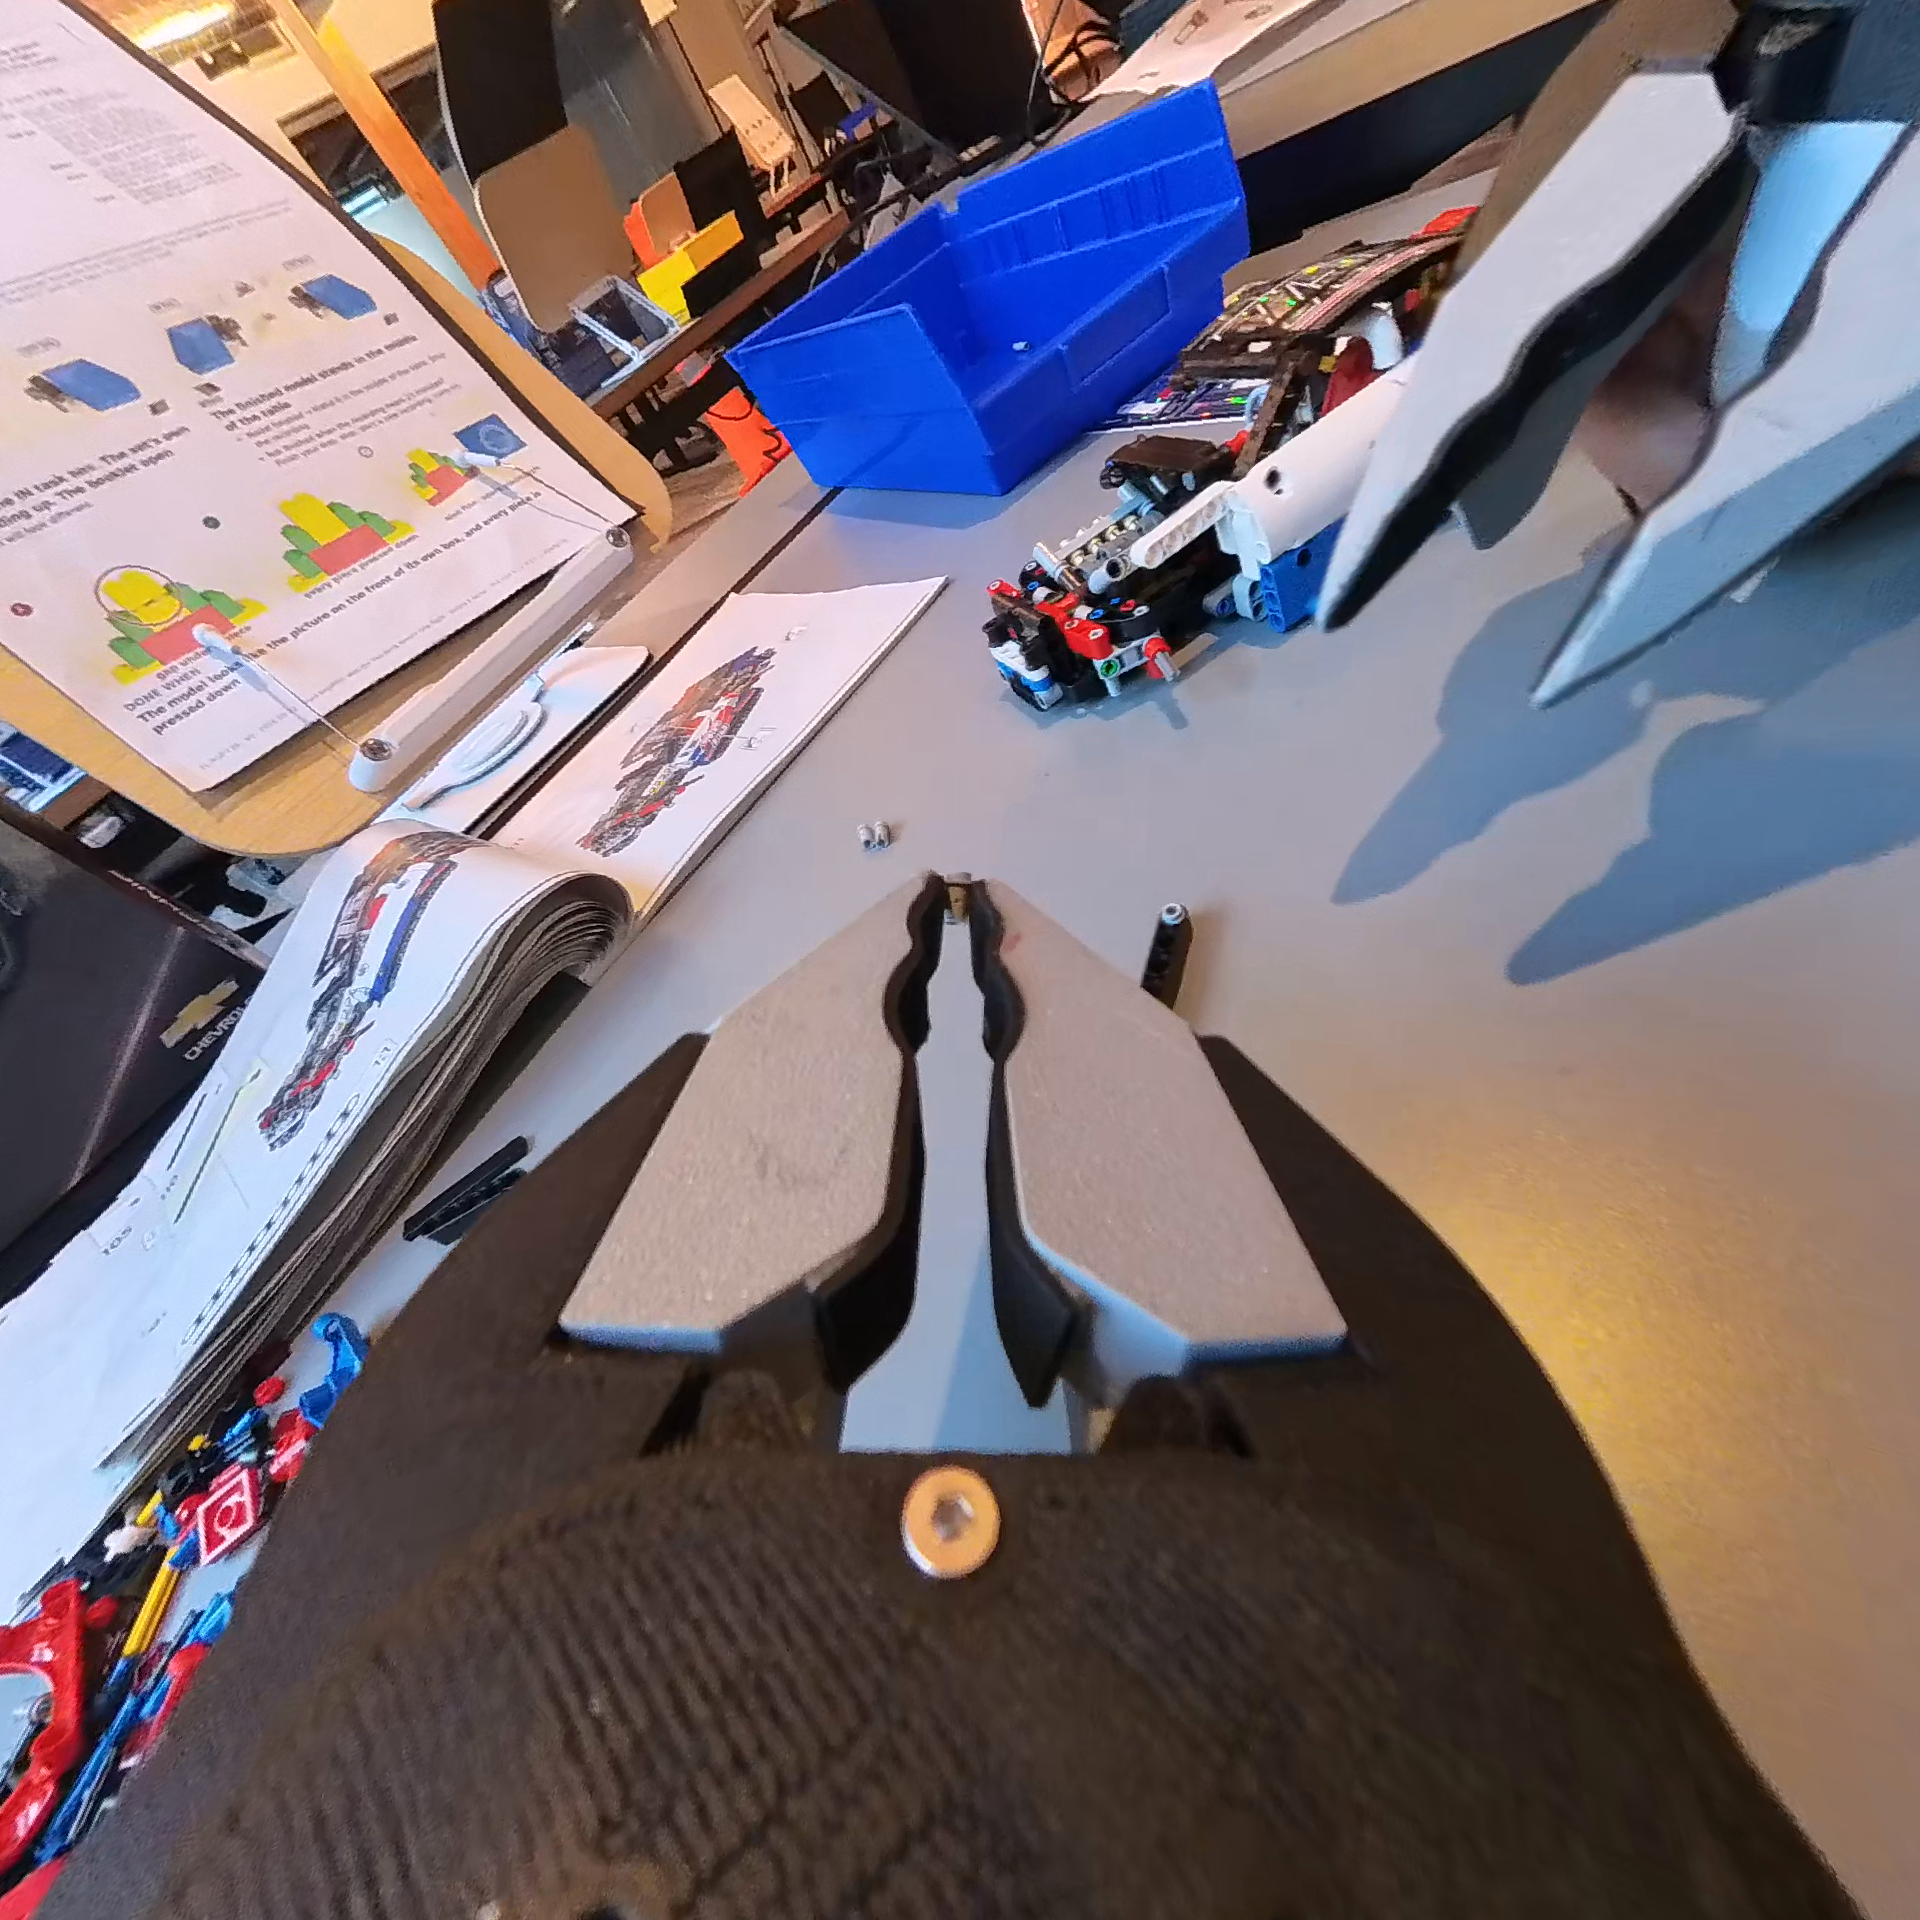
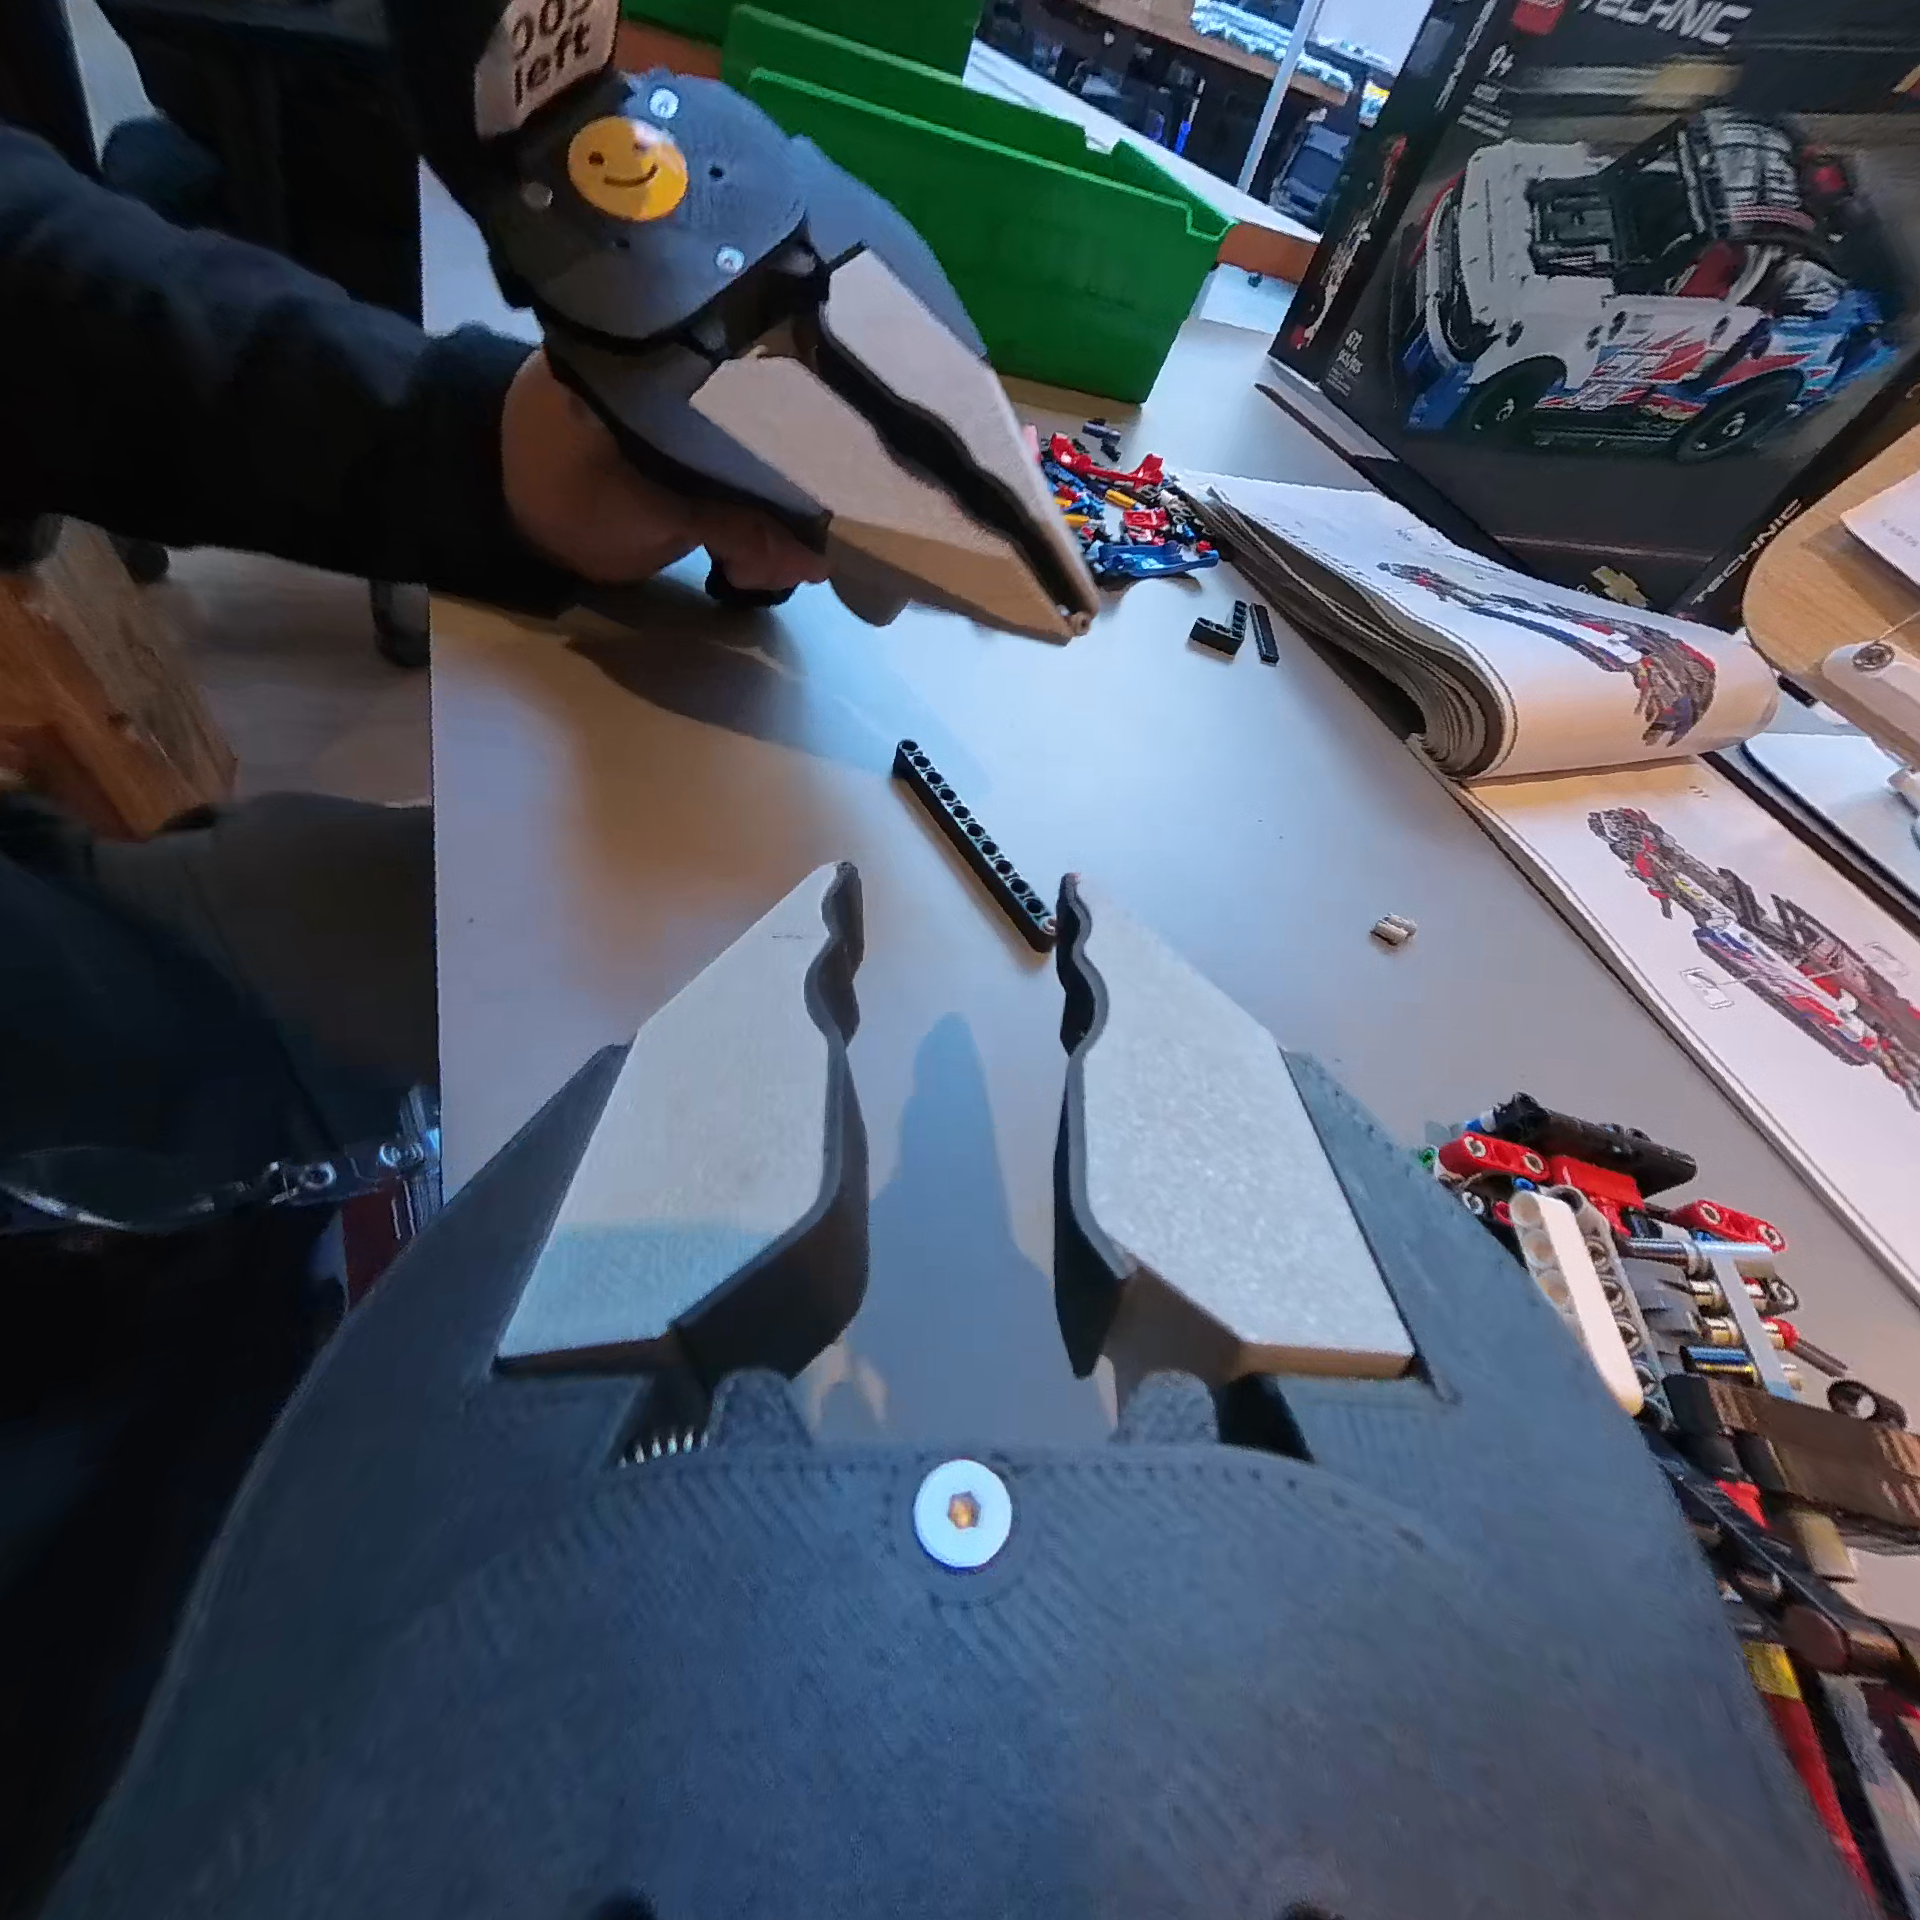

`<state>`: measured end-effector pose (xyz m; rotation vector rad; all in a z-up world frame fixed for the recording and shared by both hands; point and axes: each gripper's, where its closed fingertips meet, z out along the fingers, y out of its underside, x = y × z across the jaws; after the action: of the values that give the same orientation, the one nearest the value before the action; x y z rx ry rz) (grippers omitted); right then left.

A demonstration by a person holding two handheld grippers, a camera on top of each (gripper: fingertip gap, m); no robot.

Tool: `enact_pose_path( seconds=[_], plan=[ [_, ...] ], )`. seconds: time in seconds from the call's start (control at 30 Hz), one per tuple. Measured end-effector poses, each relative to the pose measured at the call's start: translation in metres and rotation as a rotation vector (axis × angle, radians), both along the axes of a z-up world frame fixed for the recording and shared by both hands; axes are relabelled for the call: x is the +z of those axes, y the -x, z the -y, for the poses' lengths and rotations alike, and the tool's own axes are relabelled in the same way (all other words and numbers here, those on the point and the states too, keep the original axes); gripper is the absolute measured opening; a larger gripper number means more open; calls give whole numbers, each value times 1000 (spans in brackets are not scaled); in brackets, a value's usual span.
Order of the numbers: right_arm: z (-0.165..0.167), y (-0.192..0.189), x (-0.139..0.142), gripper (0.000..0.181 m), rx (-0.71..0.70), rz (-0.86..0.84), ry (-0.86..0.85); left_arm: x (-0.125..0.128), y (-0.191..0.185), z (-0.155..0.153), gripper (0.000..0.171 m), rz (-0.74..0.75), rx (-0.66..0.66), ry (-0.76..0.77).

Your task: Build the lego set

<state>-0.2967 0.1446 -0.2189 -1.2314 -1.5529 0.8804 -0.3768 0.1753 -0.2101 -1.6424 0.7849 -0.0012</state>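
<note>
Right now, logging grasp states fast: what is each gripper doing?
Left gripper: shut on a small tan pin at its fingertips.
Right gripper: open, empty, above the long black beam.

Partly built car chassis (image 1: 1153, 582) lies on grey table at 1 o'clock in left wrist view: black frame w/ red connectors at its near end, white beams + blue block farther back, dark latticed section behind that. Long black beam (image 2: 975, 844) w/ a row of holes lies flat, alone mid-table, running diagonally 11 to 5 o'clock in right wrist view. Small grey pin pair (image 1: 876, 834) sits apart, at 12 o'clock just past the left tips. Tiny tan pin (image 1: 957, 896) is pinched off the table (barely visible). Loose pile of red/blue/black parts (image 2: 1127, 509) at 1 o'clock by the open booklet (image 2: 1496, 665); short black L-piece (image 2: 1224, 629) beside it.
</note>
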Motion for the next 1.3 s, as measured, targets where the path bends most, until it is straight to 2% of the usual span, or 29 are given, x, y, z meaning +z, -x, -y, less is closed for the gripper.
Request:
enact_pose_path(
  seconds=[0.3, 0.53, 0.67, 0.9, 1.3],
  plan=[
    [8, 3, -9, 35, 0, 48, -143, -1, 1, -1, 1, -36, 27, -18],
    [15, 2, -9, 26, 6, 34, -253, -3, -8, 4, 1, -50, -7, -11],
    [12, 0, -5, 23, -5, 12, -215, -7, -22, 11, 1, -75, -58, -1],
    [0, -6, 8, 22, -18, -53, -39, -8, -44, 20, 1, -72, -150, 13],
    [-10, -7, 14, 13, -29, -92, 41, -5, -50, 22, 1, -89, -179, -39]
  ],
)
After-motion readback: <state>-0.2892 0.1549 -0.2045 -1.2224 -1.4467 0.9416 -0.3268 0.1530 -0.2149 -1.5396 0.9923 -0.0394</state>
